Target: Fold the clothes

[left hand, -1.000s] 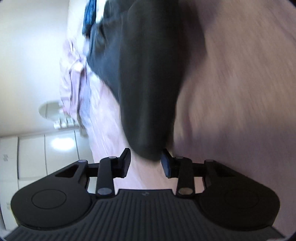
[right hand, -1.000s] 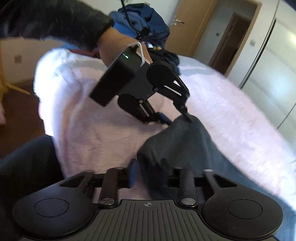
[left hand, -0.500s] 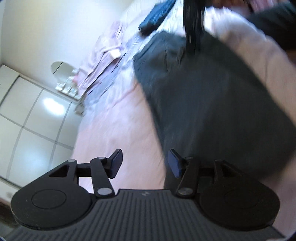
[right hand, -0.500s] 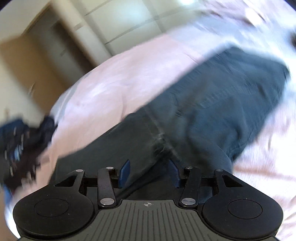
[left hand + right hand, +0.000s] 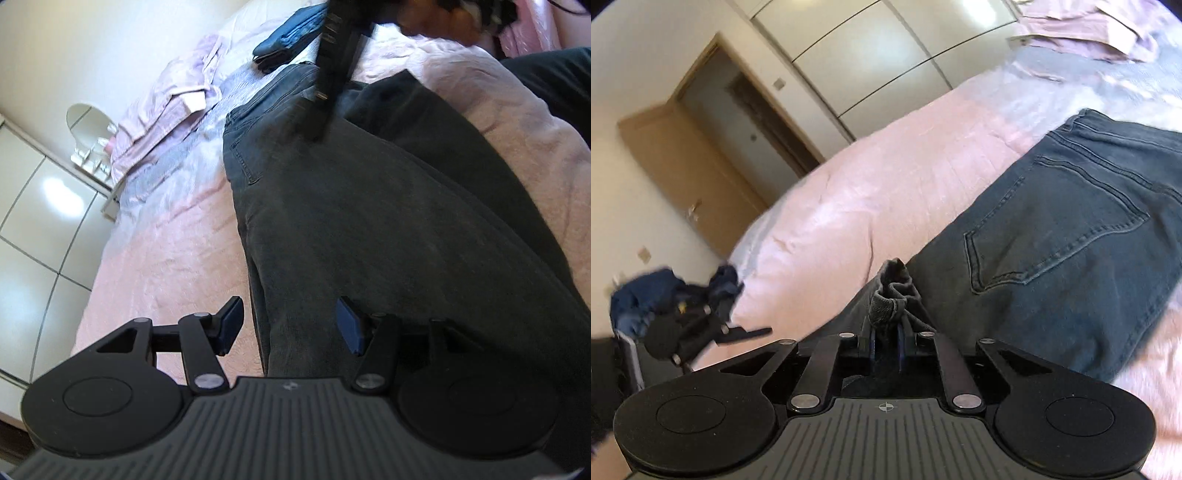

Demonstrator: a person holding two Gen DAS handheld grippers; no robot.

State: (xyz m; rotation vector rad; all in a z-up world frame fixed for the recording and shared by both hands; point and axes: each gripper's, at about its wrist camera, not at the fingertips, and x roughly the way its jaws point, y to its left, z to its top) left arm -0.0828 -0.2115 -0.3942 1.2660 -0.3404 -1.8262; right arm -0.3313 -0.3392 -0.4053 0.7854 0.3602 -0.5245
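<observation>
Released by the left hand-held gripper (image 5: 290, 325), jeans (image 5: 1052, 236) lie flat.

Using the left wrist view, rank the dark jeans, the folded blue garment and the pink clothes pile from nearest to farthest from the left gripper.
1. dark jeans, under the open left gripper.
2. pink clothes pile, far left.
3. folded blue garment, top centre; close to the pile, order uncertain.
</observation>
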